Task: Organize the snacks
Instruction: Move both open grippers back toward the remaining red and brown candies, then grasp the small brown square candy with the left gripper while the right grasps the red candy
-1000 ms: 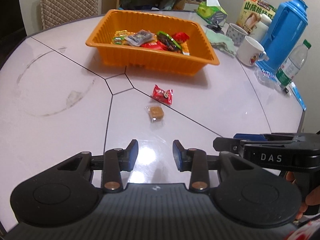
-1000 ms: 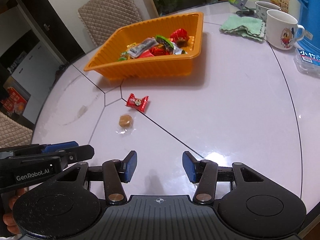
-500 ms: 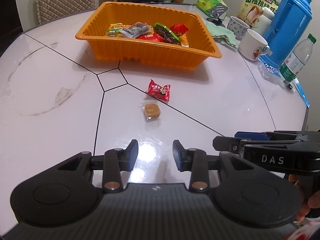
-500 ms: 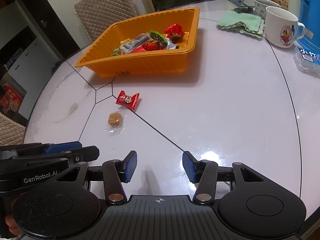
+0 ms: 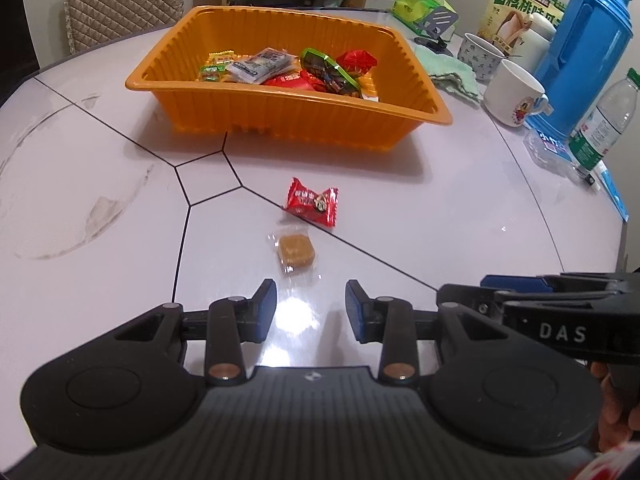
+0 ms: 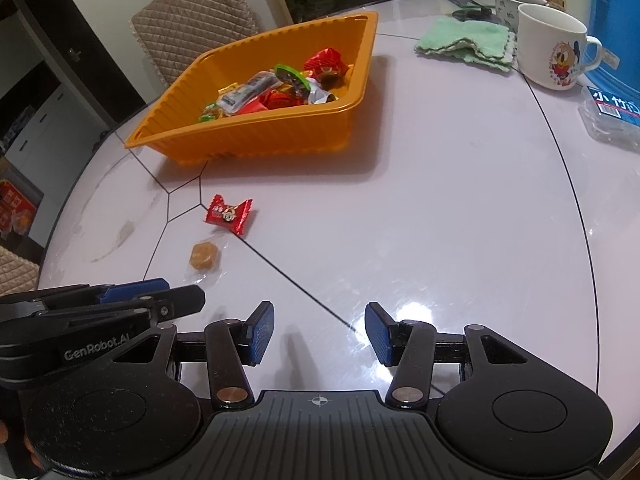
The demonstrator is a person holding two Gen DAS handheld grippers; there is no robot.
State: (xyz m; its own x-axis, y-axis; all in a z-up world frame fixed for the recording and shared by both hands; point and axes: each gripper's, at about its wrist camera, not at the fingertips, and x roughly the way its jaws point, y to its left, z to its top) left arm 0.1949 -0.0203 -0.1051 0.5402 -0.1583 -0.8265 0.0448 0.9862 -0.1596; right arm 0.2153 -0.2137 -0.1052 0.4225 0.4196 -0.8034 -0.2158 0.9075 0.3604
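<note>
The left gripper (image 5: 310,305) hovers low over the table (image 5: 460,208) with its jaws spread and nothing between them. The brown candy (image 5: 296,252) in clear wrap lies on the table just beyond the fingertips, roughly in line with the gap and a little toward the left finger, not touching either. Just beyond it and slightly right lies the red candy (image 5: 313,201), near the brown one, the two apart or barely touching at the wrappers. Farther off stands the orange tray (image 5: 280,114), holding a heap of wrapped snacks (image 5: 292,70). The right gripper (image 6: 320,334) sits to the right of the left one, jaws likewise spread and empty over bare table; from its view both candies lie well to the left of its jaws, the brown candy (image 6: 205,256) nearer, the red candy (image 6: 229,214) farther. Mugs, a green cloth and a blue flask stand at far right.
</note>
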